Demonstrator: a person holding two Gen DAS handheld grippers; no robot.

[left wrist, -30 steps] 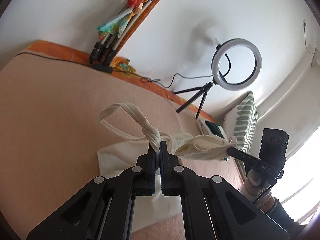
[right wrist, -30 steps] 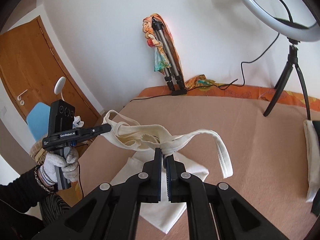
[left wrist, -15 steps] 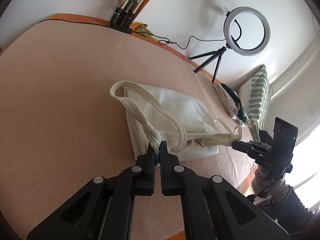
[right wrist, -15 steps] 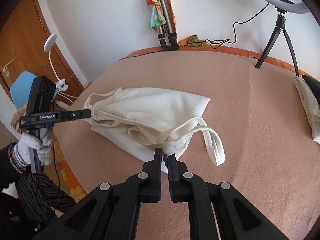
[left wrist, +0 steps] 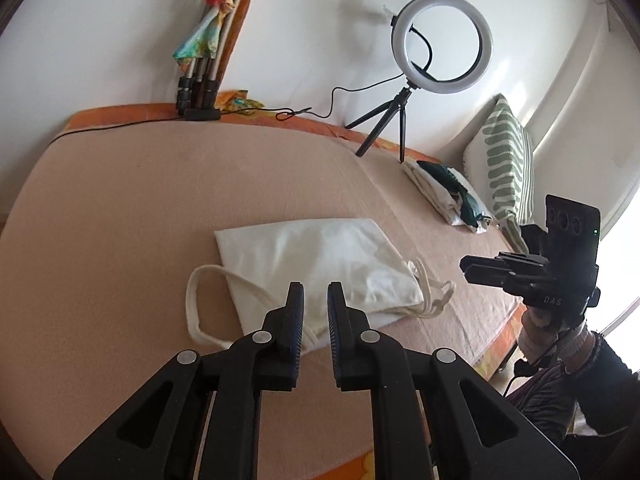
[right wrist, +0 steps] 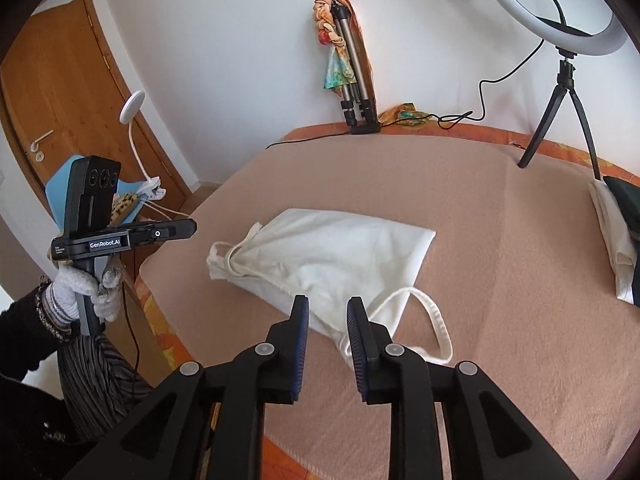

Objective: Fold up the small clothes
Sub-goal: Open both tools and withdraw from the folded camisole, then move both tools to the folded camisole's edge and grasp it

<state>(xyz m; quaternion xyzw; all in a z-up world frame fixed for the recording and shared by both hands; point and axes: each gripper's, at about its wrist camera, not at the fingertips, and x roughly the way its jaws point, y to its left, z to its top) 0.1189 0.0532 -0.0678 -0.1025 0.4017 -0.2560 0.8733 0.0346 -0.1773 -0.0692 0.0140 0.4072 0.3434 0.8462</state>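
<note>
A cream cloth tote bag lies folded on the tan blanket, also in the right wrist view. One strap loops out at its near left; the other strap loops right in the right wrist view. My left gripper is open and empty, just above the bag's near edge. My right gripper is open and empty over the bag's near corner. Each gripper shows in the other's view, left and right, held off the bed's sides.
A ring light on a tripod stands at the back. A folded tripod with colourful cloth leans on the wall. Folded clothes and a striped pillow lie at the right. A wooden door is at the left.
Both grippers let go of the bag's straps and opened. The bag now lies flat on the blanket, and both grippers have drawn back from it.
</note>
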